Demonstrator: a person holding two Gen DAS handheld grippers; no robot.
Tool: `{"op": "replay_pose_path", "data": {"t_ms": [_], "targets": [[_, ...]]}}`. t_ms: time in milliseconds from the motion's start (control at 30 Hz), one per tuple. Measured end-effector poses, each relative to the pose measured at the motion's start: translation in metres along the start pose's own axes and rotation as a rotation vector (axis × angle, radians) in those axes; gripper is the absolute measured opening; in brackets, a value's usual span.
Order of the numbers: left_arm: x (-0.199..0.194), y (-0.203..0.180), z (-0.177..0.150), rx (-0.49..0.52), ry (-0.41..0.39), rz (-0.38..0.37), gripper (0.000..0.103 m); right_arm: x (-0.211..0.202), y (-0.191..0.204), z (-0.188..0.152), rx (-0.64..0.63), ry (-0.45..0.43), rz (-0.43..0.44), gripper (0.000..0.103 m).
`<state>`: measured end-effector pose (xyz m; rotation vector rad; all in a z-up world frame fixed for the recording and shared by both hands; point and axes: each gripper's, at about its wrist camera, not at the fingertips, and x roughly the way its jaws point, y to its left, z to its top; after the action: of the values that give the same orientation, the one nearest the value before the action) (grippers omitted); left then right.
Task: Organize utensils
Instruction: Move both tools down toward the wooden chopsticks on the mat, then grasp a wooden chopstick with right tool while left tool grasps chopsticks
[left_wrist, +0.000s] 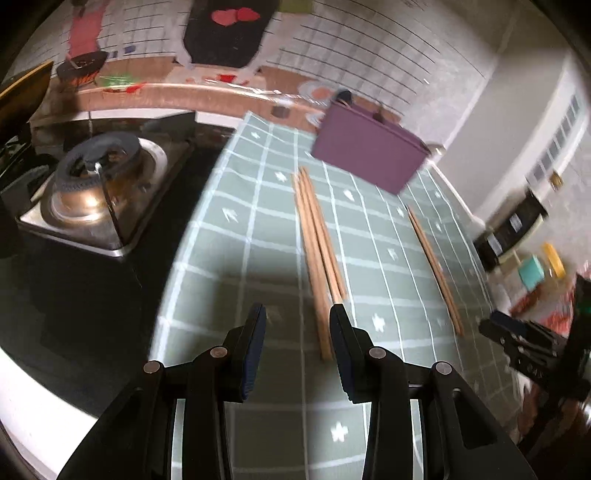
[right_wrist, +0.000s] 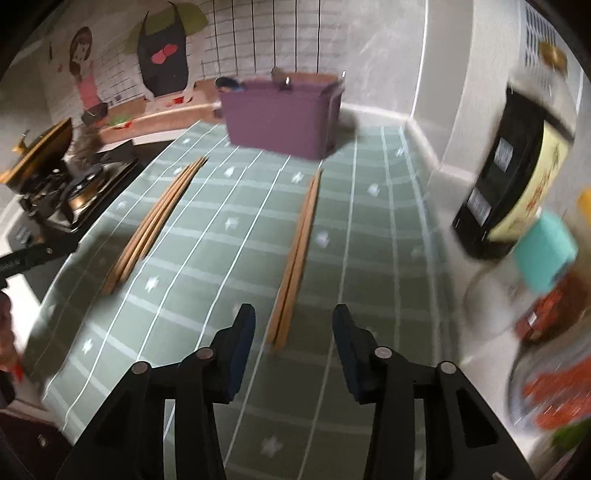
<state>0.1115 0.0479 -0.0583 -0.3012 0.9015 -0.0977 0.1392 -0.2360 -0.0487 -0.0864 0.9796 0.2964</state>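
Note:
A bundle of wooden chopsticks (left_wrist: 317, 251) lies lengthwise on the green checked tablecloth (left_wrist: 236, 236). Its near end reaches in between the fingers of my left gripper (left_wrist: 297, 314), close to the right finger; the jaws stand open and press on nothing. A second pair of chopsticks (right_wrist: 299, 240) lies to the right, and its near end sits between the fingers of my right gripper (right_wrist: 293, 314), which is also open. Each view shows the other set too: the pair (left_wrist: 436, 269) and the bundle (right_wrist: 155, 221). A purple box (left_wrist: 365, 151) (right_wrist: 277, 118) stands at the far end of the cloth.
A gas stove (left_wrist: 99, 192) sits left of the cloth, with a wok (right_wrist: 40, 147) beyond it. On the right stand a dark bottle (right_wrist: 509, 177) and a jar with a teal lid (right_wrist: 543, 254), close to the wall. A tiled wall backs the counter.

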Motion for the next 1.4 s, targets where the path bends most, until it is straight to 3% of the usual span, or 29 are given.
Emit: {"op": "replay_pose_path", "data": {"t_ms": [67,100,300,567,667,733,867,1033,1100,1400], "targets": [[0.003,-0.008,-0.013,0.022,0.012,0.006,0.037,0.003,-0.002,-0.011,0.014,0.021,-0.007,0.025],[0.005,-0.01,-0.016,0.021,0.021,-0.002,0.037,0.004,-0.002,-0.014,0.018,0.027,-0.014,0.024],[0.016,-0.014,-0.023,0.009,0.069,-0.006,0.037,0.012,0.001,-0.024,0.023,0.049,-0.005,0.024],[0.012,-0.021,-0.02,0.047,0.05,0.026,0.037,0.019,-0.005,-0.022,0.049,0.053,-0.042,0.026],[0.009,-0.023,-0.019,0.061,0.033,0.037,0.037,0.014,-0.008,-0.022,0.061,0.026,0.035,0.026],[0.009,-0.025,-0.02,0.071,0.032,0.035,0.037,0.016,-0.007,-0.021,0.055,0.031,0.033,0.026],[0.011,-0.026,-0.02,0.073,0.037,0.039,0.037,0.022,0.002,-0.015,0.01,0.039,0.01,0.017],[0.012,-0.024,-0.019,0.059,0.034,0.05,0.037,0.034,0.01,-0.012,-0.027,0.057,-0.01,0.015],[0.012,-0.023,-0.018,0.052,0.032,0.053,0.037,0.034,0.012,-0.011,-0.037,0.055,-0.021,0.008],[0.014,-0.026,-0.021,0.072,0.018,0.035,0.037,-0.001,-0.003,0.005,0.013,-0.049,-0.052,0.007]]}}
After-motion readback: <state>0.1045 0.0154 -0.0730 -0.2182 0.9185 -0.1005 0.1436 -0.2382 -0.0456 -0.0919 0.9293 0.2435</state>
